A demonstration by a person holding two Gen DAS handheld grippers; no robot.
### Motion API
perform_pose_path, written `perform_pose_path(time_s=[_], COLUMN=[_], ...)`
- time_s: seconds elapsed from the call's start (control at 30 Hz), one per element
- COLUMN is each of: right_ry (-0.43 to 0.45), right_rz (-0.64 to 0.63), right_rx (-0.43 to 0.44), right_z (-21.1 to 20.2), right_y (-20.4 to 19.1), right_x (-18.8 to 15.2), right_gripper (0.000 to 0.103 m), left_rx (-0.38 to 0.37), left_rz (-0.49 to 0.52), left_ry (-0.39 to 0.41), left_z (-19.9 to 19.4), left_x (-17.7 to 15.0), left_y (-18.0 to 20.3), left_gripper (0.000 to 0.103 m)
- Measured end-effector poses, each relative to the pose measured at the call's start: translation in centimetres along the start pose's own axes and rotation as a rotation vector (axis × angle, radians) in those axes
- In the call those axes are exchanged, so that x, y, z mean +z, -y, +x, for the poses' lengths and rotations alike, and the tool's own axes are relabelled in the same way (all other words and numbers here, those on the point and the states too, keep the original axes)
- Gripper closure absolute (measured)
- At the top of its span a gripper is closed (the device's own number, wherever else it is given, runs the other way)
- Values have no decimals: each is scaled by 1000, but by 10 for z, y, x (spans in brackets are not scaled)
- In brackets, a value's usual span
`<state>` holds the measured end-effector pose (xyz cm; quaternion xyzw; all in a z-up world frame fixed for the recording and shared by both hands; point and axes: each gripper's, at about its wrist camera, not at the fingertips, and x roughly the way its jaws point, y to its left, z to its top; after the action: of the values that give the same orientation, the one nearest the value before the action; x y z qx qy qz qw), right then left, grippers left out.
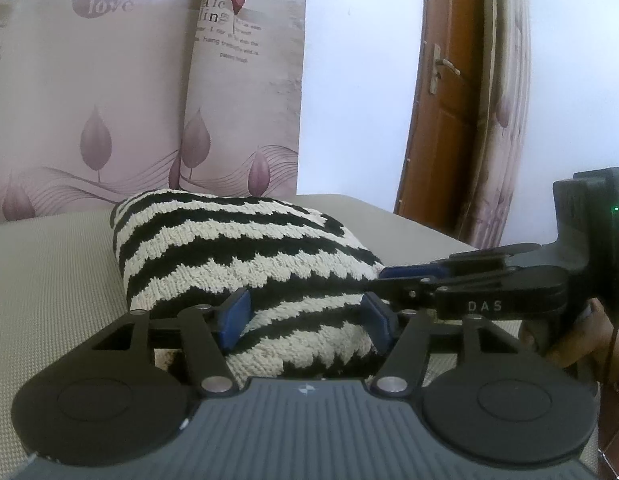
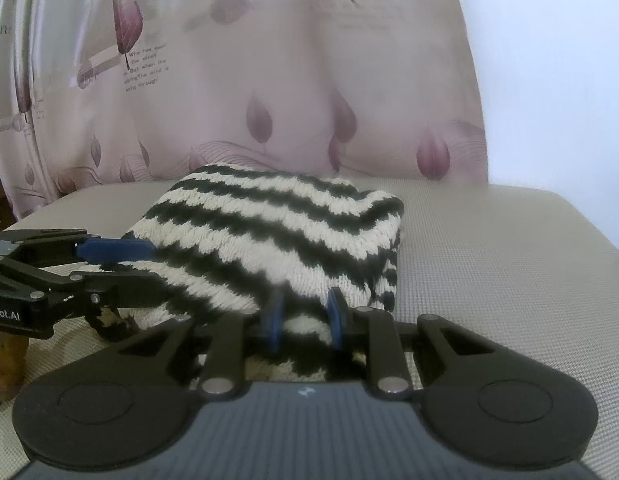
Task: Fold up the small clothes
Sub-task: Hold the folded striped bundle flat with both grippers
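Item: striped knit garment [image 1: 245, 252], folded on my beige table [image 1: 49, 280]. Left gripper [image 1: 305, 320] spread wide around its near edge; right gripper [image 2: 303, 316] pinching a near fold.

The left gripper [image 1: 305, 320] sits low at the near edge of the striped knit garment [image 1: 237, 248], blue pads spread wide with fabric between them — not pinched. The right gripper [image 2: 305, 316] presses in beside it at the same edge, its pads drawn close on a narrow fold of knit.
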<state>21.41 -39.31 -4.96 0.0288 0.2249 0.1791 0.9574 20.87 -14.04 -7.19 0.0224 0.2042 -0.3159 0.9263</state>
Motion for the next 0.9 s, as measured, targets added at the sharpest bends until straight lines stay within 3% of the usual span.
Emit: perform_pose_path(time_s=[0.9], right_ry=[4], right_rz=[8], right_rx=[4], right_z=[-2], right_y=[0], right_x=[0], right_gripper=[80], left_rx=[30], left_rz=[141], left_ry=[-42], left_z=[5], left_x=[7], left_y=[23], left_gripper=[17])
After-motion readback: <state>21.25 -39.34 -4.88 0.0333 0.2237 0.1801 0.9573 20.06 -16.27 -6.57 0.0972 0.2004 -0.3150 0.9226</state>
